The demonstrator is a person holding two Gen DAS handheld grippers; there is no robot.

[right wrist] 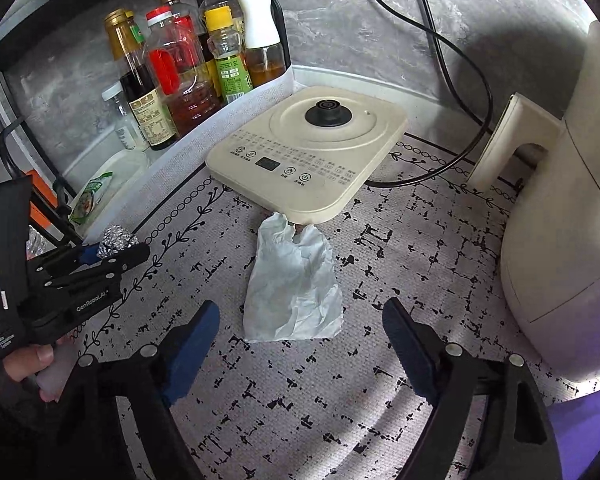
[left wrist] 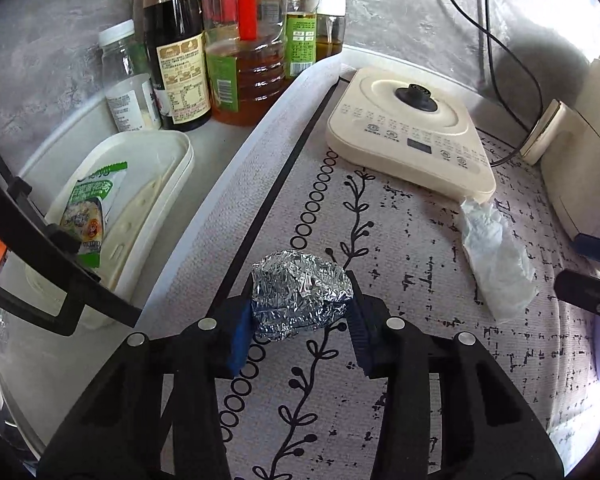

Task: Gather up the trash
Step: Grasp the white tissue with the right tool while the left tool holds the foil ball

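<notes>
Foil ball (left wrist: 300,294) sits squeezed in my left gripper (left wrist: 298,322), in front of the kettle base (left wrist: 410,128). My right gripper (right wrist: 300,344) is wide, ready around the crumpled tissue (right wrist: 294,284) touching that base.

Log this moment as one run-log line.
left gripper: shut on foil ball | right gripper: open, above crumpled tissue | tissue: on mat, touching kettle base
</notes>
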